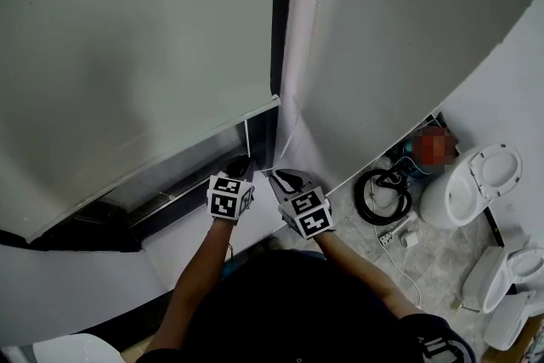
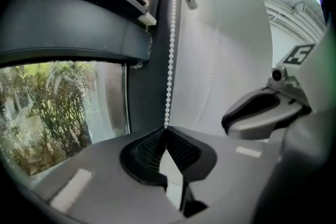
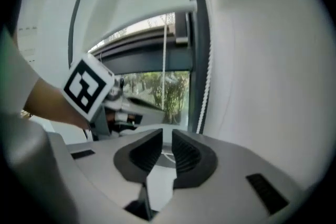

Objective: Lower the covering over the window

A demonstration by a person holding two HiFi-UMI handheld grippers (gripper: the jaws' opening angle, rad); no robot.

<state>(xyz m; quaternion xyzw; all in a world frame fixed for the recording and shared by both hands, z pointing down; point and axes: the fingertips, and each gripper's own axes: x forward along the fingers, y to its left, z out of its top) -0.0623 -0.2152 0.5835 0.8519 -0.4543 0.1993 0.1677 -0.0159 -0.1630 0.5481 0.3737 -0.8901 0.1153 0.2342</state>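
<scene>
A roller blind point(image 1: 127, 55) is hanging partly lowered over the window point(image 2: 63, 113). The left gripper point(image 2: 166, 132) is pinching its bead chain point(image 2: 169, 60), which looks thin, light, limp and probably slippery. The right gripper point(image 3: 165, 140) is hovering nearby with its jaws slightly apart and empty.

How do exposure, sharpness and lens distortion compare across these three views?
Head view: dim and grey, the roller blind underexposed, straight lines bowed by the wide lens. Left gripper view: bright daylight through the window pane, foliage soft, bead chain sharp, corners dark. Right gripper view: strong barrel distortion, black rounded corners, edges smeared.
</scene>
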